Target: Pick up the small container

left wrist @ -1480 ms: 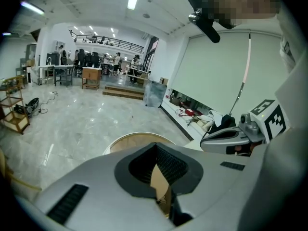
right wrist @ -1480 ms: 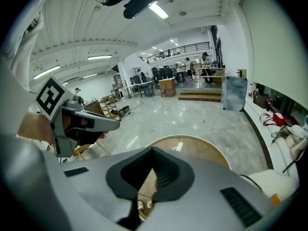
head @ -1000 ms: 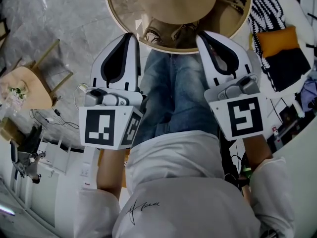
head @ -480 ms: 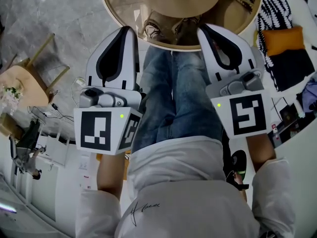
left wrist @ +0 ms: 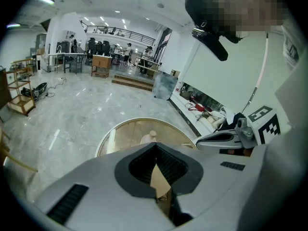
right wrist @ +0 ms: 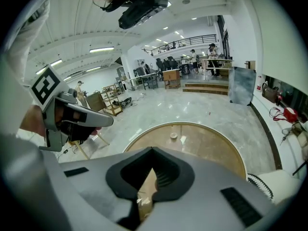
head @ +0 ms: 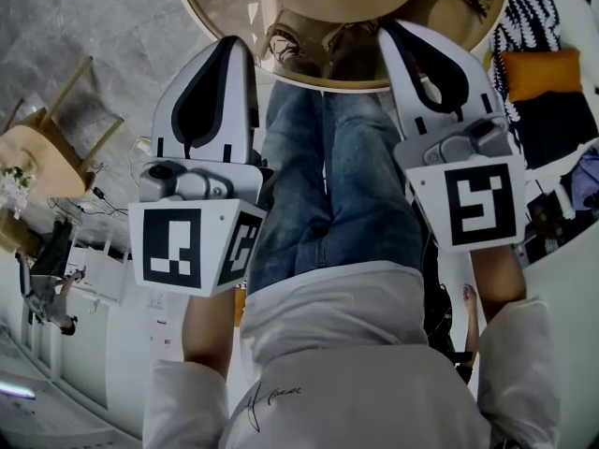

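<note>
left hand-held gripper (left wrist: 156,145), right hand-held gripper (right wrist: 152,149) closed; small container (right wrist: 173,136) untouched

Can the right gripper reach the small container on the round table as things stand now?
Probably yes. The small container stands alone on the round table, ahead of the right gripper, with nothing between them. The jaws are shut, so they must open first.
</note>
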### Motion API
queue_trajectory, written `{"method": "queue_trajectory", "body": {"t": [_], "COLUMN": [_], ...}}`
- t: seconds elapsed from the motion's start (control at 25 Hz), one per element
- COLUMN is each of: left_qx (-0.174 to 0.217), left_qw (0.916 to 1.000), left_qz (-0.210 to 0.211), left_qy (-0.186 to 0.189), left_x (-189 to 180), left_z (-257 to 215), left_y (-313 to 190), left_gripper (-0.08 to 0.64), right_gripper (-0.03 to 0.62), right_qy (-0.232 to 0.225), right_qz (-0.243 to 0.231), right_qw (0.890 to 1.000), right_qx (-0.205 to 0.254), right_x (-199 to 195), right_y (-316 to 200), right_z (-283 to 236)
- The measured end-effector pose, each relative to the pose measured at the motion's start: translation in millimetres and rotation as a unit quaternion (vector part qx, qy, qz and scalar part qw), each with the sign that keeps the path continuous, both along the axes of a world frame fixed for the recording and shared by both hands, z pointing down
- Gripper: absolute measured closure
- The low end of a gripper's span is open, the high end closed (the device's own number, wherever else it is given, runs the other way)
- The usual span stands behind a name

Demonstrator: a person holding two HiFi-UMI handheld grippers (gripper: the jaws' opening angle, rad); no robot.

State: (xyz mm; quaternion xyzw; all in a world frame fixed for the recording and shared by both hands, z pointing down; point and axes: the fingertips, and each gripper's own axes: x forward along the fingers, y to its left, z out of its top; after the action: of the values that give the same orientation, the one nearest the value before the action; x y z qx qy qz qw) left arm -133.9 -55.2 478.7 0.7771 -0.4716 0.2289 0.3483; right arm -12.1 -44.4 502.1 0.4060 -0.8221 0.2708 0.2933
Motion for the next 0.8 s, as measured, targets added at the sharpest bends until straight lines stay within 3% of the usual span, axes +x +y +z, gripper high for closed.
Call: {"method": "queue_trajectory", "body": {"t": [0.72, 0.8], "left_qx": [-0.017, -0.016], "left_qw": [0.9998, 0.9998], "left_qz": [-0.013, -0.012], "left_qy": [0.004, 0.005], "left_x": [9.4, 9.0], "left_z": [47.8, 51.5], "left_y": [-31.6, -34.7], "left_gripper": [0.551, 0.551], "right_gripper": [0.577, 0.542], "right_qy": [0.005, 0.005], "right_qz": [0.001, 0.005], "right_qw": [1.0, 1.0], "right_qx": [0.005, 0.011], "right_x": [-10.7, -13.6], "right_y": [-55.2, -63.5], "right_z": [61.1, 67.4]}}
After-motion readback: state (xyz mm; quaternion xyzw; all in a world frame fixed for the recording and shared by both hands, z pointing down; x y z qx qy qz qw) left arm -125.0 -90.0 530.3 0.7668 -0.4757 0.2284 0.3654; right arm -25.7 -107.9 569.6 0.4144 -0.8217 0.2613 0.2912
